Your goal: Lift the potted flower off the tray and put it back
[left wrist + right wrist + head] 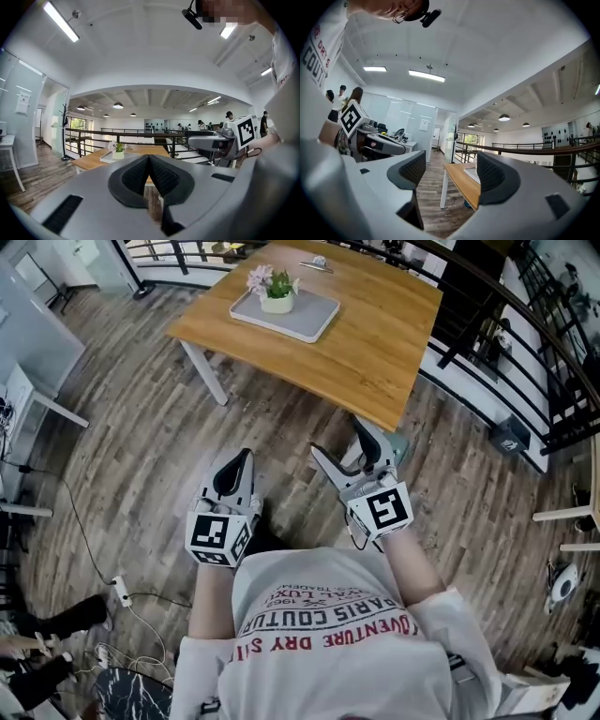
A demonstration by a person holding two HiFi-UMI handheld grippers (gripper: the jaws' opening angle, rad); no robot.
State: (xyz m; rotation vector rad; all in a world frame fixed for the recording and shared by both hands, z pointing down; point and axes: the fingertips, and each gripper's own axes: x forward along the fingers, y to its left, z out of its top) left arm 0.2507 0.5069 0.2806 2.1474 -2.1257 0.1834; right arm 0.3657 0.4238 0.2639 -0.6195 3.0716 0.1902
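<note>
Overall: task had not begun; both tongs hung over the floor (141,456) on the near side of the table (375,343).
Potted flower (276,292): stood upright on the tray (314,320), toward the table's far-left part, untouched.
Tray: lay flat on the table top, inside its edges; likely there to give the pot a fixed spot to return to.
Left gripper (242,460): pads pressed together, nothing between them; well short of the table's near edge, aimed roughly at the pot.
Right gripper (339,439): jaws spread, empty; just short of the table's near corner. Probably pre-opened to take the pot.
Standoff: person stood back from the table, so a reach across it was needed.
Risk: small pot, leafy top; my guess is to grip the pot wall, not the stems.
</note>
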